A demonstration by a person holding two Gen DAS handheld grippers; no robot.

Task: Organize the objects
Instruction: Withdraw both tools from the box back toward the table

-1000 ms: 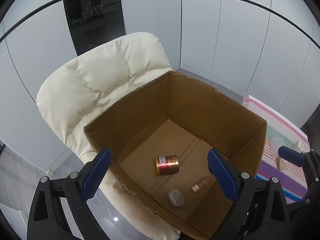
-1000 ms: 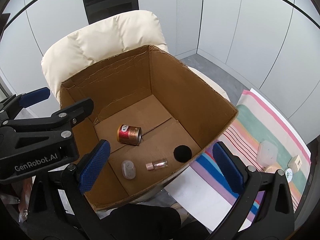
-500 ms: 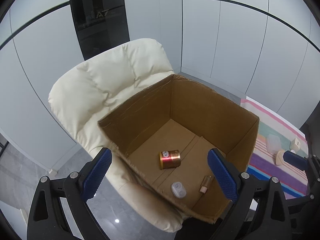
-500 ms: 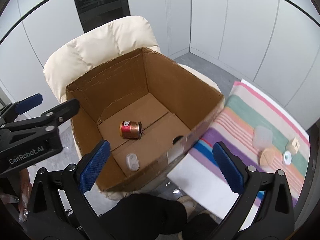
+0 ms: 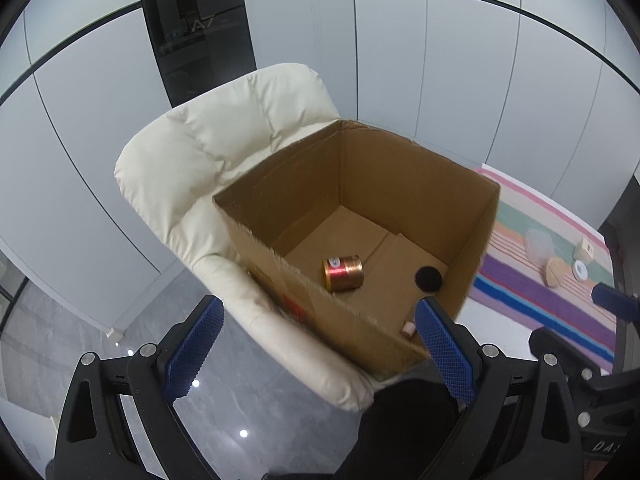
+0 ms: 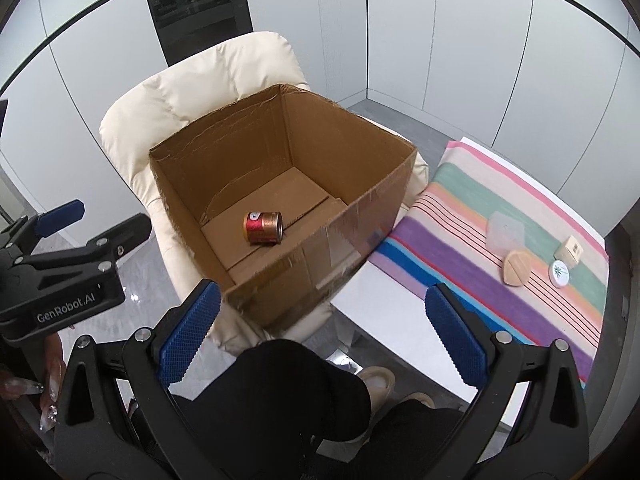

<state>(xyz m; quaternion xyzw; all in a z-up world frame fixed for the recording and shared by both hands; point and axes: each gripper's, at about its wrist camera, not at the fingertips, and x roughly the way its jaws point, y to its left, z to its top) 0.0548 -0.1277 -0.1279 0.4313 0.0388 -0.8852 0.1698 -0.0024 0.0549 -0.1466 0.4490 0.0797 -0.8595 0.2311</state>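
Both claws spread wide, empty

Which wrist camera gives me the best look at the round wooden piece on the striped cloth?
Right wrist: the round wooden piece lies unobstructed on the striped cloth, grooves visible. In the left wrist view it sits small and distorted near the edge.

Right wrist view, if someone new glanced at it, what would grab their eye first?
Most likely the big open cardboard box sitting on the cream padded chair, with a copper-red can lying on its side on the box floor. Next, the bright striped cloth on the table to the right, where a few small items sit, among them a round wooden piece and a white lid.
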